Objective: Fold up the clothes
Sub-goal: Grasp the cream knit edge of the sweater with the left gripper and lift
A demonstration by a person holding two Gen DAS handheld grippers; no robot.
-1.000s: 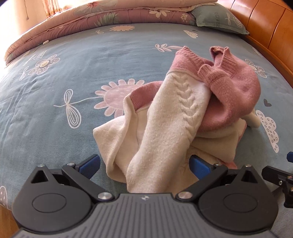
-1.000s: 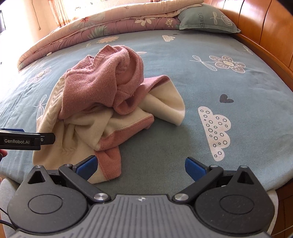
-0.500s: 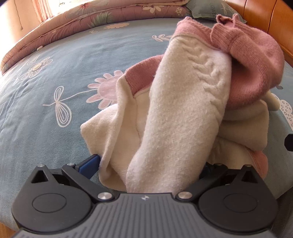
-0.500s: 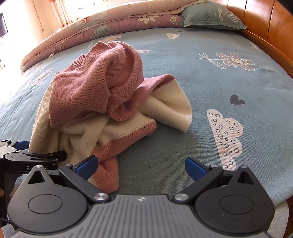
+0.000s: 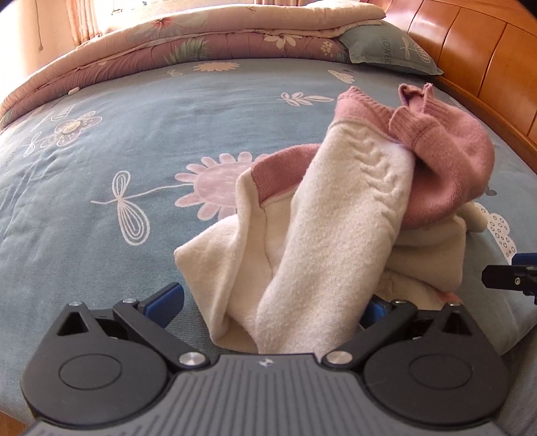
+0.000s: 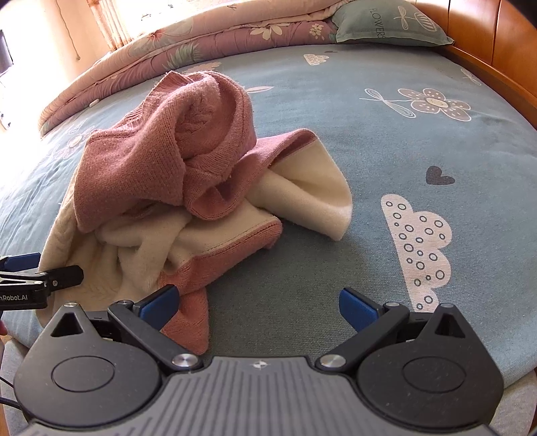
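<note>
A crumpled pink and cream knit sweater (image 5: 339, 214) lies in a heap on the blue bedsheet (image 5: 134, 134). My left gripper (image 5: 268, 305) is open at the heap's near edge. A cream fold drapes between its fingers, and the cloth partly hides the right fingertip (image 5: 374, 307). In the right wrist view the sweater (image 6: 161, 157) sits left of centre. My right gripper (image 6: 256, 305) is open over bare sheet, and the pink hem (image 6: 188, 318) lies against its left fingertip (image 6: 157, 302). Each gripper shows at the edge of the other's view: the left gripper (image 6: 33, 281), the right gripper (image 5: 513, 278).
A folded floral quilt (image 5: 201, 43) and a blue-green pillow (image 6: 386, 23) lie at the far end of the bed. A wooden bed frame (image 5: 486, 67) runs along the right side. The bed's near edge is just below both grippers.
My left gripper pushed in close to the sweater, then drew back a little, with the cream fold still between its open fingers. My right gripper edged nearer the pink hem.
</note>
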